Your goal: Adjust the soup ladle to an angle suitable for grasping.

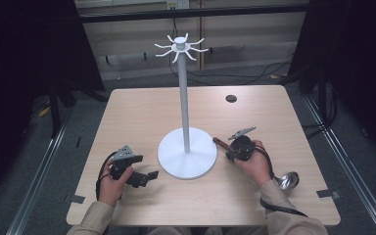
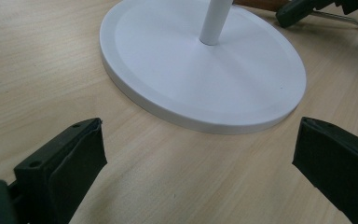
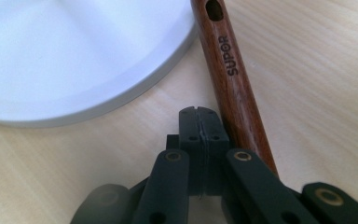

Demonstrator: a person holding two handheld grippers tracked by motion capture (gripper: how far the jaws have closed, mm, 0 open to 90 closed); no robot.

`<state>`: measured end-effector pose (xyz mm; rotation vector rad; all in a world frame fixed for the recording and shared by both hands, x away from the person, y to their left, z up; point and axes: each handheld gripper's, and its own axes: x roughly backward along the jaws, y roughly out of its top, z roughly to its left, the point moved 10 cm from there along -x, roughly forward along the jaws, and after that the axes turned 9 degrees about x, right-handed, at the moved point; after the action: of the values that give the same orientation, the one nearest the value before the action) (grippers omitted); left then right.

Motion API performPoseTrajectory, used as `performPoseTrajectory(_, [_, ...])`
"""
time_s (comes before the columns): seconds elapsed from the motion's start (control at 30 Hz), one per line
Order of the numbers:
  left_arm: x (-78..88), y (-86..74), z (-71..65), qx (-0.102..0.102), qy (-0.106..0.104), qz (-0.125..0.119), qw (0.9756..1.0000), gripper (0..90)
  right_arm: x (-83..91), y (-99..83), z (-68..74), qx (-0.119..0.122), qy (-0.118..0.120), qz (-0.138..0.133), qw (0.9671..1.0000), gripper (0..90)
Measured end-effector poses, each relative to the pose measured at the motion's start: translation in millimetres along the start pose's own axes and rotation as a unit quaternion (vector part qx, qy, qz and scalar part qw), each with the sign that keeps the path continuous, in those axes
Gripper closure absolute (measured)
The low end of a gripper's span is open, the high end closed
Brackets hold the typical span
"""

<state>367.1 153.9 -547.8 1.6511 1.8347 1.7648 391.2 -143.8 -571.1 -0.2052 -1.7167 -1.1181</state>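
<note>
A white stand (image 1: 186, 98) with a ring of hooks (image 1: 180, 48) on top rises from a round base (image 1: 176, 164) at the table's middle. A ladle lies to the right of the base, its brown wooden handle (image 3: 233, 79) pointing at the base and its metal bowl (image 1: 289, 181) near the person's right wrist. My right gripper (image 3: 199, 112) is shut on nothing, its jaws resting on the table just left of the handle. My left gripper (image 2: 200, 122) stands wide open and low over the table, facing the base (image 2: 200, 70) from its left side (image 1: 151, 175).
The wooden table (image 1: 142, 112) has a small dark round hole (image 1: 231, 98) at the back right. Black cables trail from both grippers toward the front edge. Dark curtains and floor rails flank the table.
</note>
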Motion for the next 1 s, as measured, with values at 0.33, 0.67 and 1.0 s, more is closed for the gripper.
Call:
performPoseTrajectory(0.33, [1.9,0.2,3.0,0.006,0.001,-0.004,1.0,1.9,-5.7,6.3,-18.9,-0.024,-0.016,0.007,0.9996,90.0])
performPoseTrajectory(0.67, [5.0,-1.0,7.5,0.008,0.008,-0.004,0.9999,1.9,-7.4,7.4,-39.5,-0.035,-0.035,0.029,0.9984,90.0])
performPoseTrajectory(1.0, [4.6,-2.0,7.8,0.008,0.008,-0.003,0.9999,1.9,-4.8,3.2,-52.4,-0.058,-0.037,0.034,0.997,89.4])
